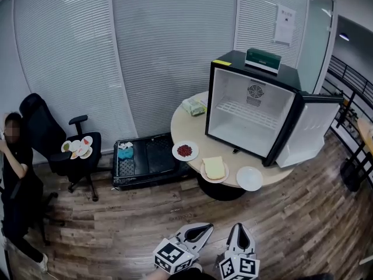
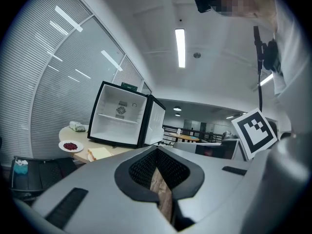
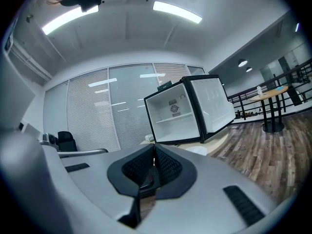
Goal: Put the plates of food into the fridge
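Both hand-held grippers, left point(image 1: 200, 229) and right point(image 1: 240, 231), have jaws pressed together on nothing and are well short of the round beige tabletop point(image 1: 182, 130). The white plate of red food point(image 1: 185, 151), the white plate with a yellow slab point(image 1: 214, 168) and a bare-looking white plate point(image 1: 249, 178) sit at its near edge, before the open black mini fridge point(image 1: 250, 112). Risk: a shallow rim pinch could tip a plate over that edge.

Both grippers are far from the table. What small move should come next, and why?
Probably step closer to the table and open the right gripper: its jaws are together and empty, and the bread plate sits outside the open fridge.
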A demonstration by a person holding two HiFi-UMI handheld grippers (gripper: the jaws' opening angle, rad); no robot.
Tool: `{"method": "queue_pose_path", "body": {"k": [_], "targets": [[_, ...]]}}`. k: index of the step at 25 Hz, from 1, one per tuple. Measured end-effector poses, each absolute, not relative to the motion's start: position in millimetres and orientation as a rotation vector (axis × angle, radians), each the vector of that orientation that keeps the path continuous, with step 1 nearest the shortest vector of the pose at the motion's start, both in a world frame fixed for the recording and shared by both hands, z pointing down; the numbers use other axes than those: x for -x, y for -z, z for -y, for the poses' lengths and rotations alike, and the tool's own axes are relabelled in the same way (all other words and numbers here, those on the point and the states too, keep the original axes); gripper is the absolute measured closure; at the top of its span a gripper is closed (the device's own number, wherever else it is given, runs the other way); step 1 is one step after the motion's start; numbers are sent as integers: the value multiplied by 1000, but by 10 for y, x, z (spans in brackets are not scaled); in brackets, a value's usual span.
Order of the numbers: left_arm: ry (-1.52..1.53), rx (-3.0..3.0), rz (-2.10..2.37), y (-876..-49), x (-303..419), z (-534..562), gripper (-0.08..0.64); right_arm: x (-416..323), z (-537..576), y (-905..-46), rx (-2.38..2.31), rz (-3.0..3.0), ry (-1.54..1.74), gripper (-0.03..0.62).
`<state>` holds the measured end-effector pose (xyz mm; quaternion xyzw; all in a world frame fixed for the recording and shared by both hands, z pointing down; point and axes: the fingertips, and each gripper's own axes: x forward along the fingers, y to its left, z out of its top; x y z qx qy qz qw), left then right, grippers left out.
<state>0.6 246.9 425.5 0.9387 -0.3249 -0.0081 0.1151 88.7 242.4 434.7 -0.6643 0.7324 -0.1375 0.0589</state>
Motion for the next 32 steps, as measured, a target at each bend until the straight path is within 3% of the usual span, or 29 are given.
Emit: {"method": "queue_pose_path", "body": {"k": [16,32], "targets": [[31,-2725,964,-4274,-240,-1871,555,-1035,-1875,-4386,1997,-2288,398,584],[2,-2789,844,-4104,-382,-153,555,-1361,-257,-4295,2120,-2146,384,584]]}}
